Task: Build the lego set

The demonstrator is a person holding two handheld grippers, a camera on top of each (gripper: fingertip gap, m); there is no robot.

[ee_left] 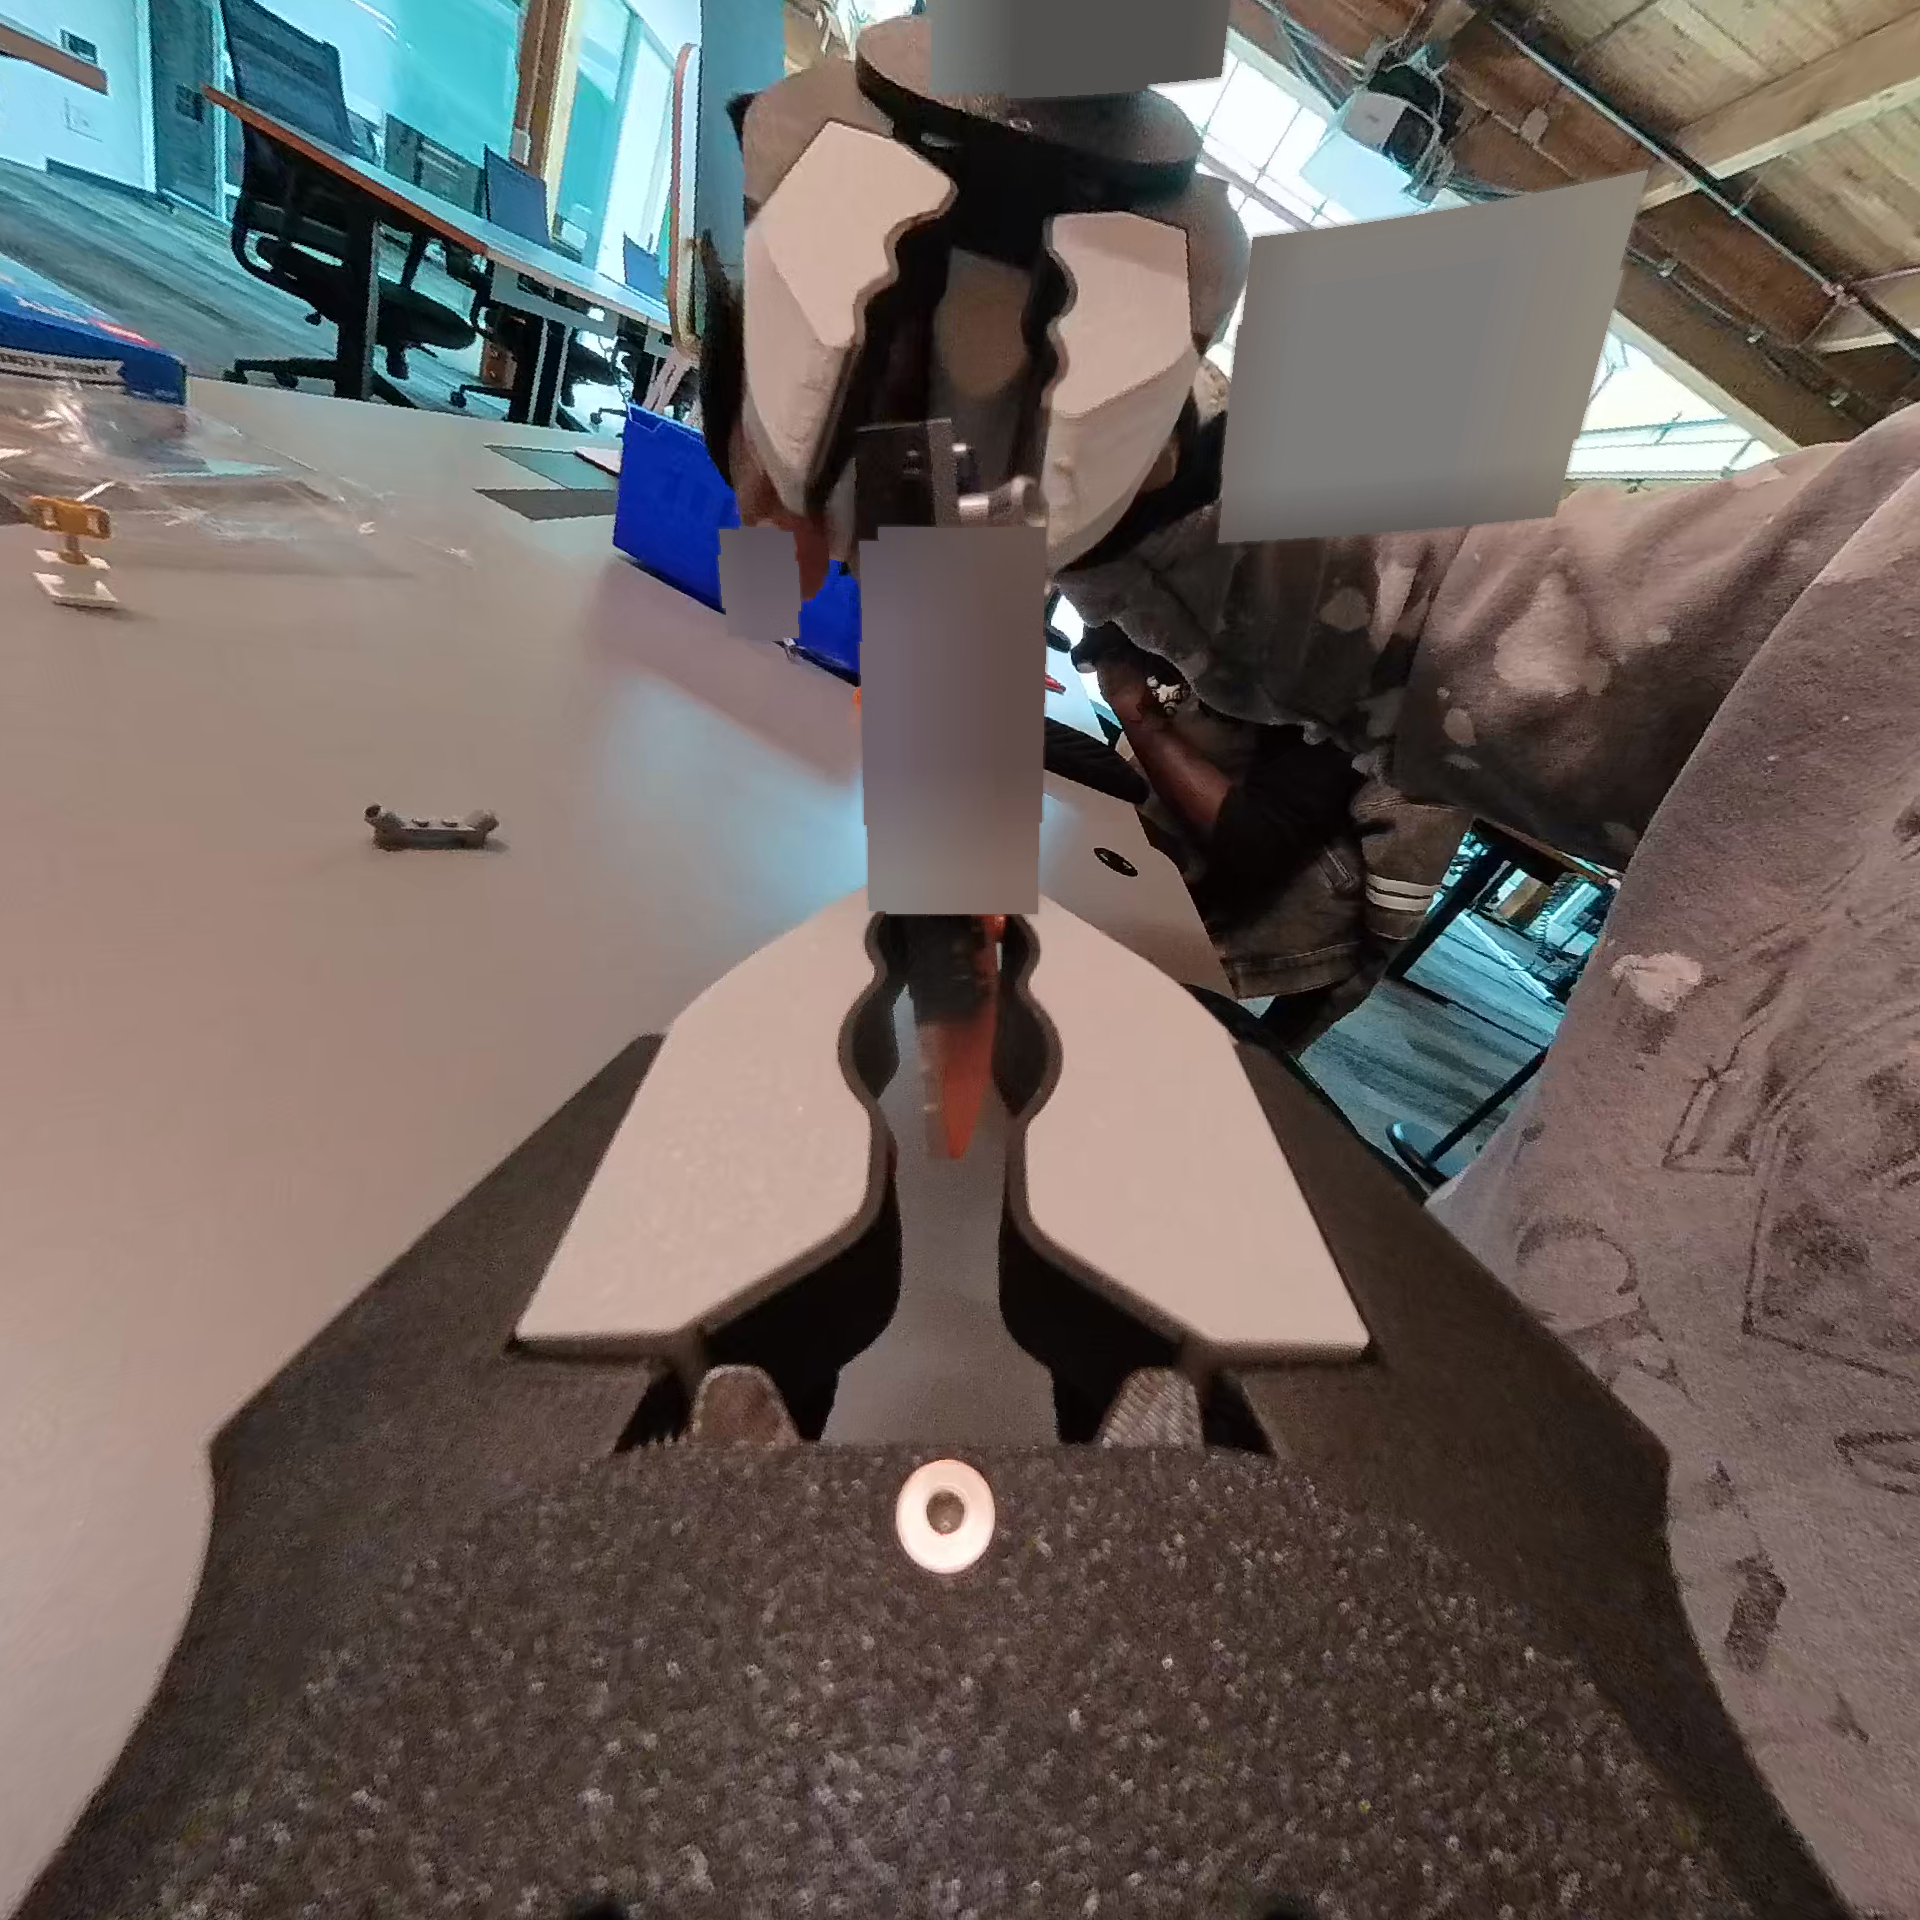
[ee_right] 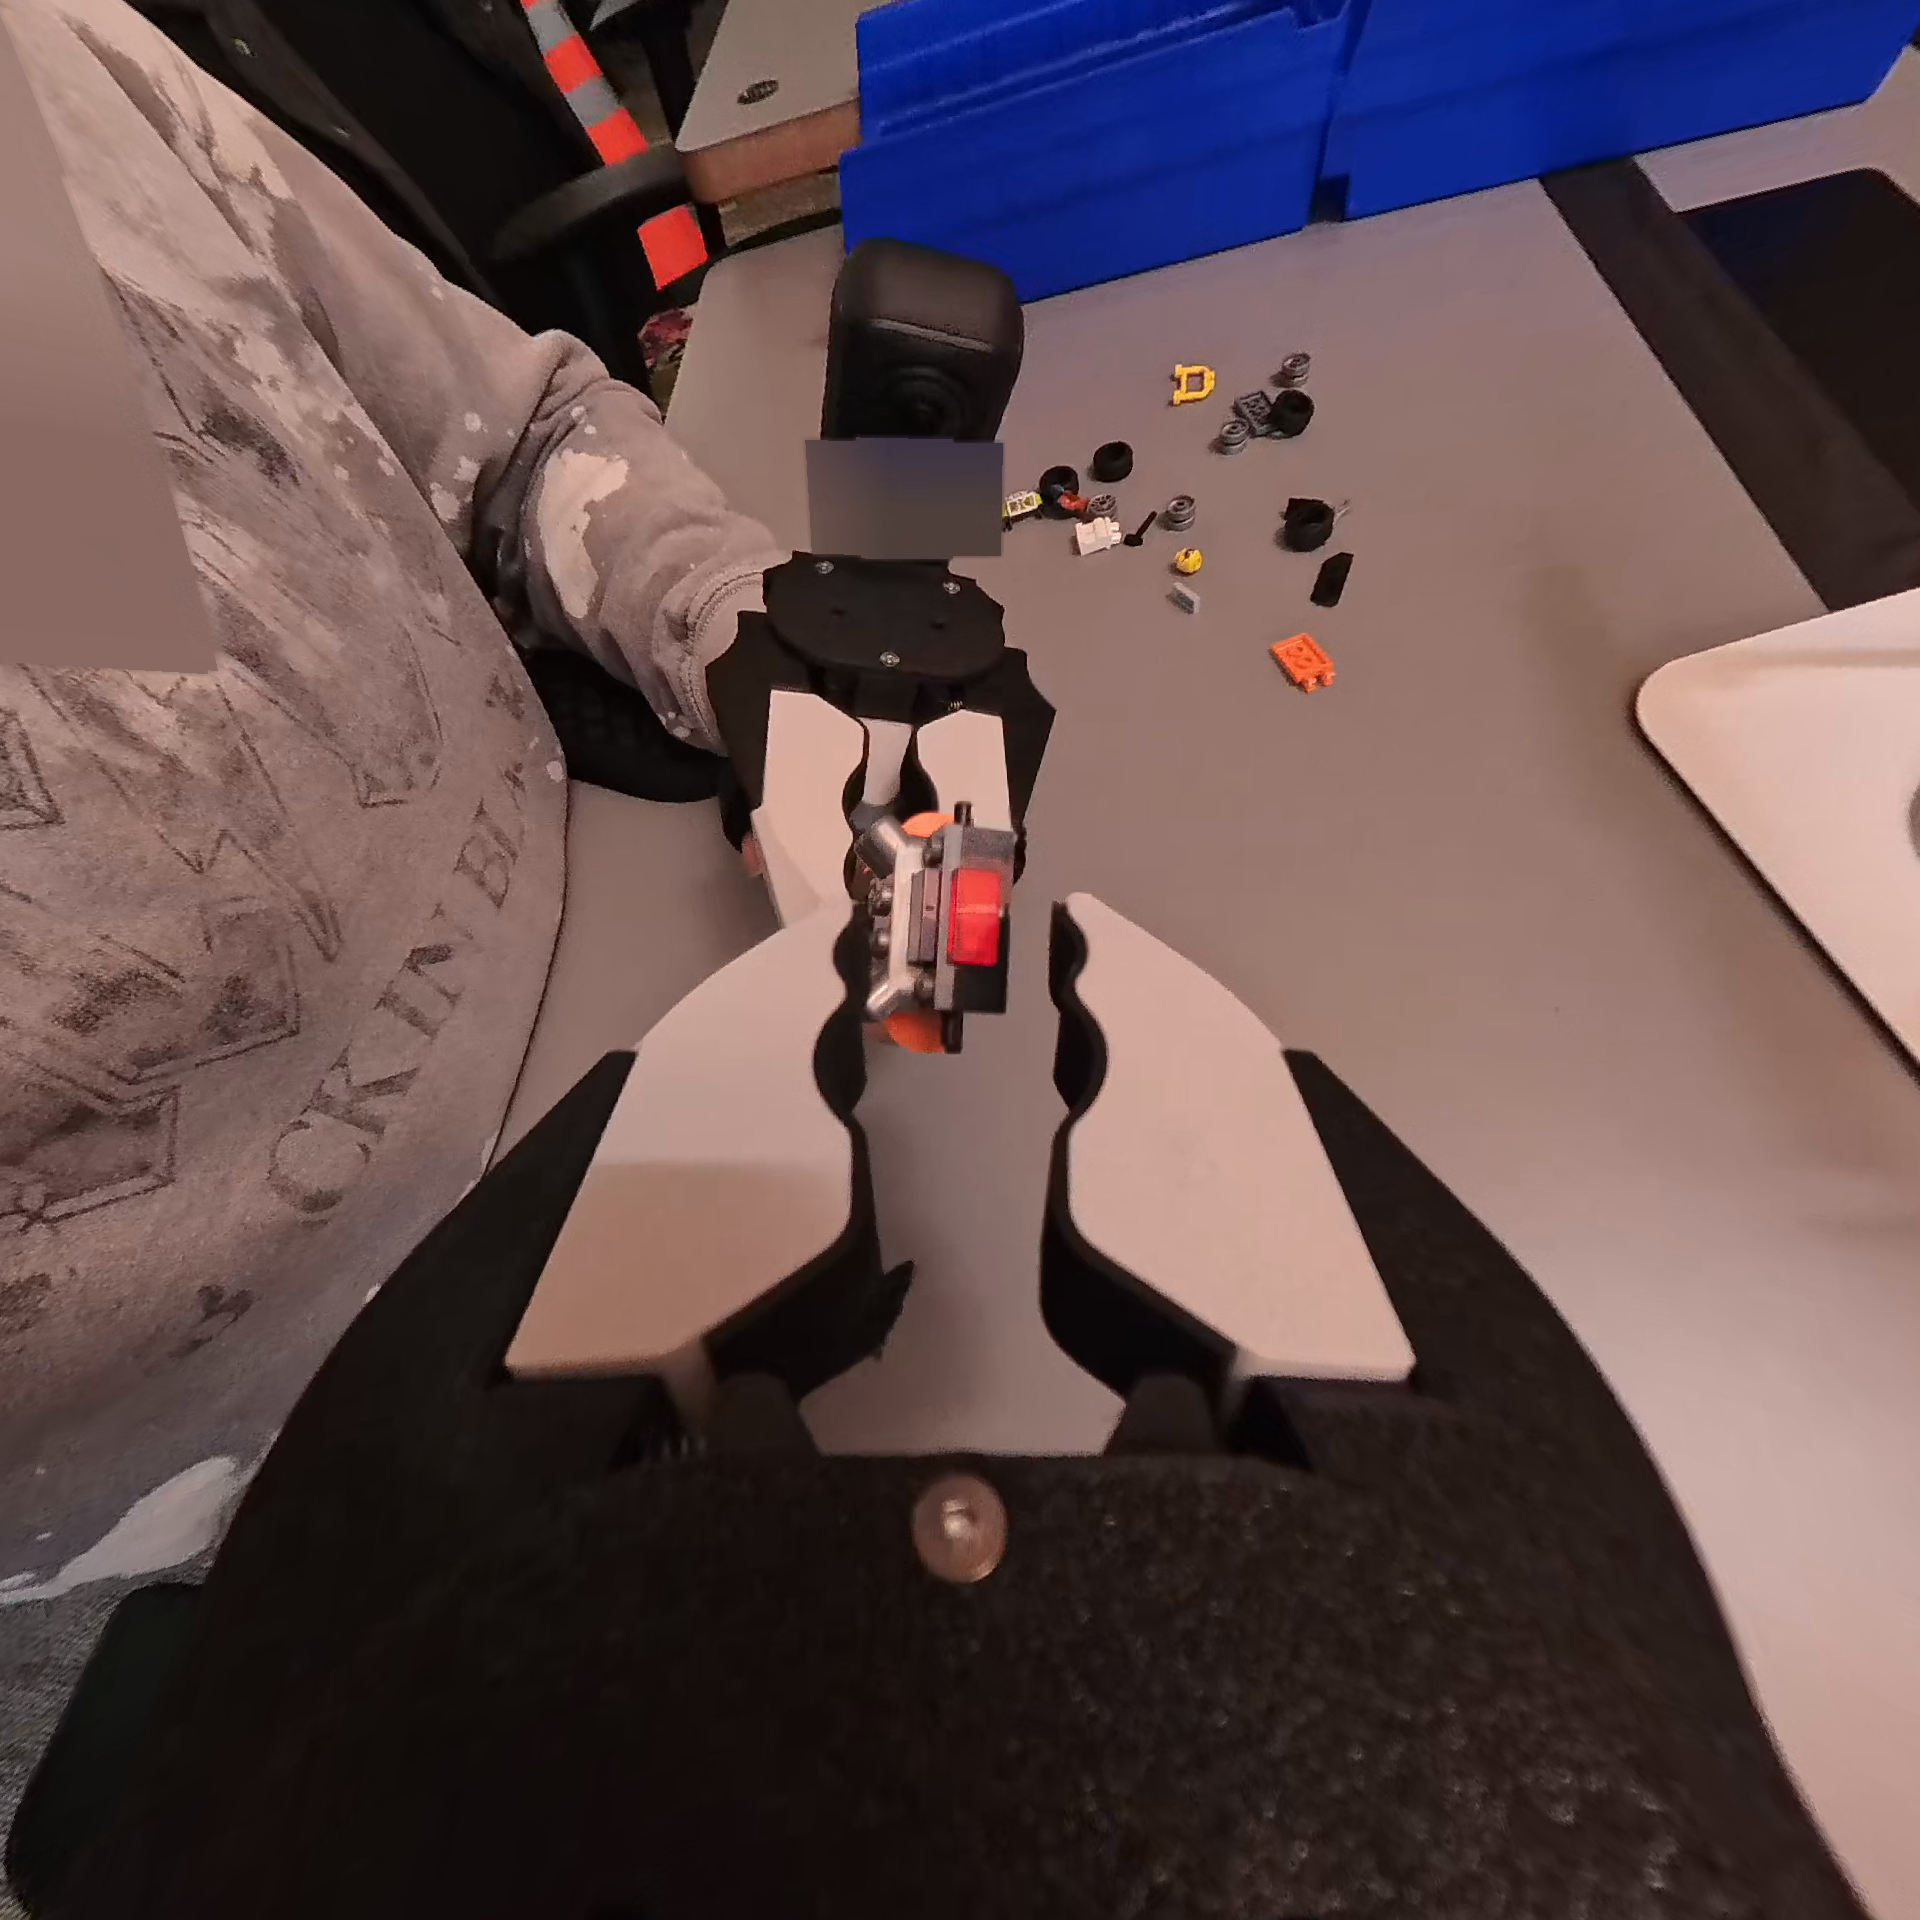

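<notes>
Since the right gripper sits nearest in its own view, start there: jaws spread, nothing between them, tips either side of the half-built lego model w/o clear contact. Left tip may brush it, can't tell.

Model is held off the table by the left gripper, which comes in from the far side & is clamped on it. In the left wrist view the left gripper's white fingers pinch a thin orange part, most of the model hidden by a blur patch.

Handling, my guess: small, light, hard plastic; stiff per piece but joints only press-fit, so a sideways squeeze could pop the red block or grey bracket off. Slick faces too. Best hold looks like the flat sides of the dark base, square-on, not the sticking-out bits.

Farther on the grey table: loose parts, i.e. orange plate, black tyres, grey wheel hubs, yellow piece, white piece. Beyond them, blue bins. Left view also shows a grey piece lying alone.
</notes>
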